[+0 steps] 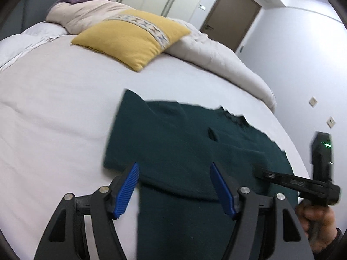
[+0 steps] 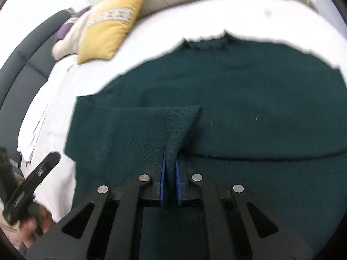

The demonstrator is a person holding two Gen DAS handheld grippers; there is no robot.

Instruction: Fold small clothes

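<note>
A dark green knit sweater lies spread on the white bed sheet, neckline toward the far side. My left gripper is open, its blue pads above the sweater's near left part, holding nothing. My right gripper is shut on a pinched fold of the sweater, a sleeve end lifted a little over the body. The right gripper also shows in the left wrist view, at the sweater's right side. The left gripper's body shows at the lower left of the right wrist view.
A yellow cushion lies on the bed beyond the sweater, also in the right wrist view. A beige duvet is bunched along the far edge. A dark headboard stands on the left. A brown door is behind.
</note>
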